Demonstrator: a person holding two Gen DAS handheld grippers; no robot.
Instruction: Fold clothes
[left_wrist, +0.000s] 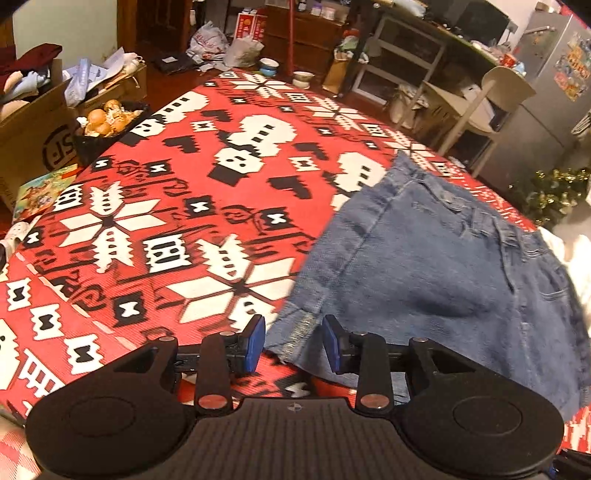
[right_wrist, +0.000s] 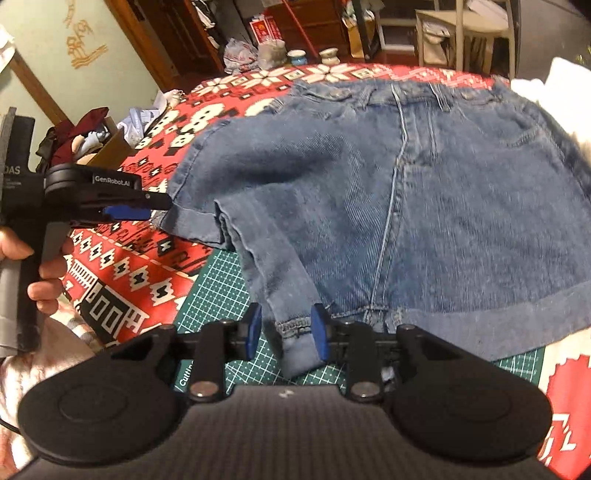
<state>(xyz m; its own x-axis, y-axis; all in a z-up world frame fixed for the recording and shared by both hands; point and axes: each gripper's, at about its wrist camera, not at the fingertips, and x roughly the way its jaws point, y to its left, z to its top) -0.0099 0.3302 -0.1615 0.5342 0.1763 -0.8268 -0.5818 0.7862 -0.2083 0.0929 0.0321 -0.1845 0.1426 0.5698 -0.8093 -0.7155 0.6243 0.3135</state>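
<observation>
In the right wrist view, the right gripper (right_wrist: 286, 332) fills the bottom centre of the frame, jaws parted, with a rolled hem corner of the shorts (right_wrist: 406, 192) lying between the blue pads (right_wrist: 320, 334), not pinched. Under that corner shows a green mat (right_wrist: 218, 291). The shorts spread across the middle and right of the frame, waistband toward the top, on the red patterned cloth (right_wrist: 122, 273) that covers the counter. At the left edge a hand (right_wrist: 40, 273) holds the left gripper (right_wrist: 162, 206), whose tip meets the shorts' left hem.

In the left wrist view, the left gripper (left_wrist: 293, 341) sits at bottom centre with jaws apart, the hem corner of the shorts (left_wrist: 424, 266) between its pads (left_wrist: 255, 343) but not clamped. The cloth (left_wrist: 166, 206) runs to the upper part of the frame; at upper left stand a box (left_wrist: 33, 129) and a tray (left_wrist: 110, 122) of round things
</observation>
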